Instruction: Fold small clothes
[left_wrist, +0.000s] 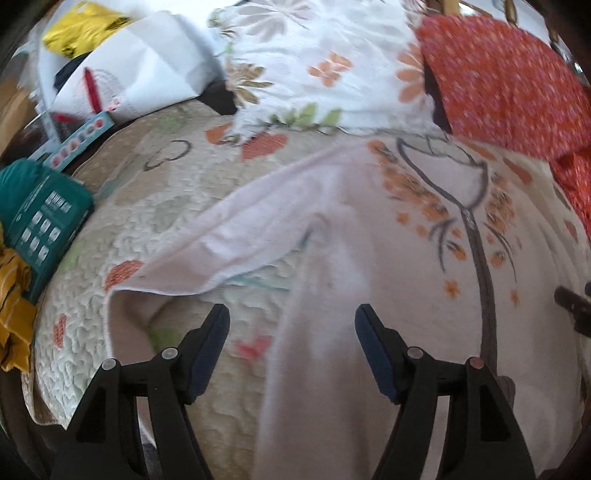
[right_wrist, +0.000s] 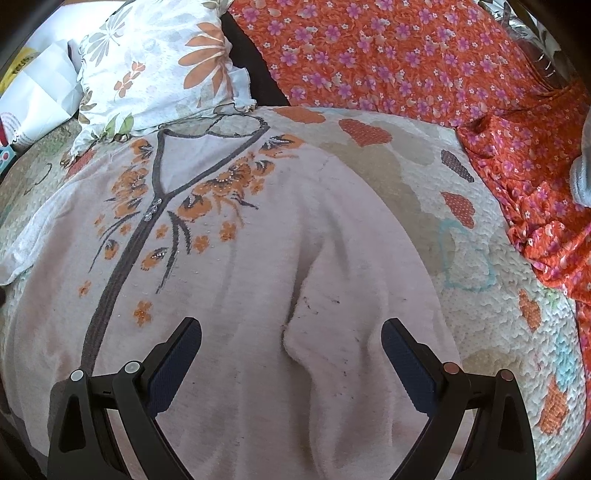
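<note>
The pale pink cardigan (right_wrist: 258, 240) lies face up on a quilted bedspread (right_wrist: 480, 258), its grey placket and orange flower print running down the front, neckline toward the floral pillow (right_wrist: 155, 66). One sleeve (left_wrist: 229, 236) stretches out sideways over the quilt in the left wrist view, its cuff end curled and slightly lifted; the other sleeve (right_wrist: 354, 332) already lies along the body in the right wrist view, with a soft ridge of fabric beside it. The left gripper (left_wrist: 291, 328) hovers over the sleeve's armpit area with its fingers apart and nothing between them; the right gripper (right_wrist: 291, 343) hangs above the ridge, fingers likewise apart and empty. The step in hand looks like bringing the outstretched sleeve in across the chest. To do it well, the left fingers should pinch near the cuff, not mid-sleeve, so the whole length travels together, then lay it flat across the front without dragging the body. The right gripper could press the body down meanwhile and smooth that ridge before the next fold. An orange flowered cloth (right_wrist: 424, 55) crowds the far edge, and a teal box (left_wrist: 44, 221) and papers (left_wrist: 140, 55) sit off to the side, well clear of the garment.
</note>
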